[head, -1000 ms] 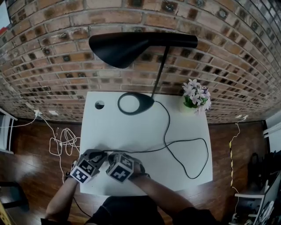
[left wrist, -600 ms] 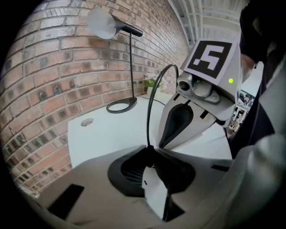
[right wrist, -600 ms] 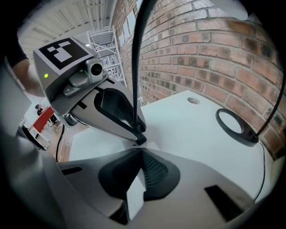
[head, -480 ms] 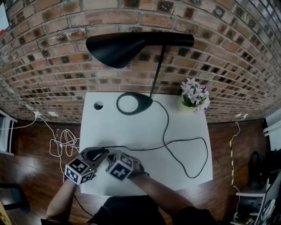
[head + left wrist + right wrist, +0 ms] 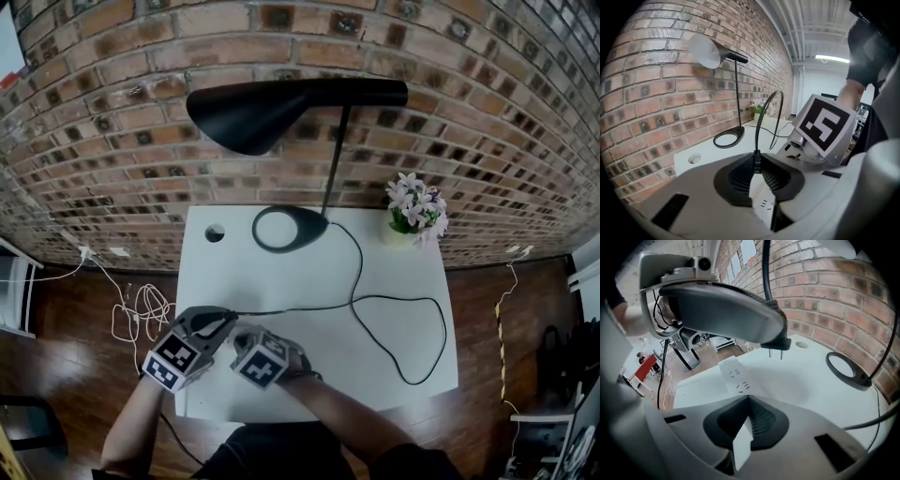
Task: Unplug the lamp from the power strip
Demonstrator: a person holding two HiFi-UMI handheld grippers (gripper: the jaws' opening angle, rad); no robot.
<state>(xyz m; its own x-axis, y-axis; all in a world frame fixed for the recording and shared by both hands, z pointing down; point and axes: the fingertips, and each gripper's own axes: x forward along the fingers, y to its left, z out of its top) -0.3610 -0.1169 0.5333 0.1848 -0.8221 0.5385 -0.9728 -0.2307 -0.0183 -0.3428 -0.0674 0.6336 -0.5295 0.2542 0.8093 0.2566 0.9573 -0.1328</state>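
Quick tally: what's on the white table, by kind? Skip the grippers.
lamp with its plug: 1
power strip: 1
flower pot: 1
Total: 3

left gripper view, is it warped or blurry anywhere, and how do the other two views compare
Left gripper view: fisheye with black corners, the brick wall bows, the lamp is sharp, the ceiling light is blown white. Right gripper view: same warp, whatever is close to the lens looks soft. Head view: evenly lit and sharp, wall bulging outward.
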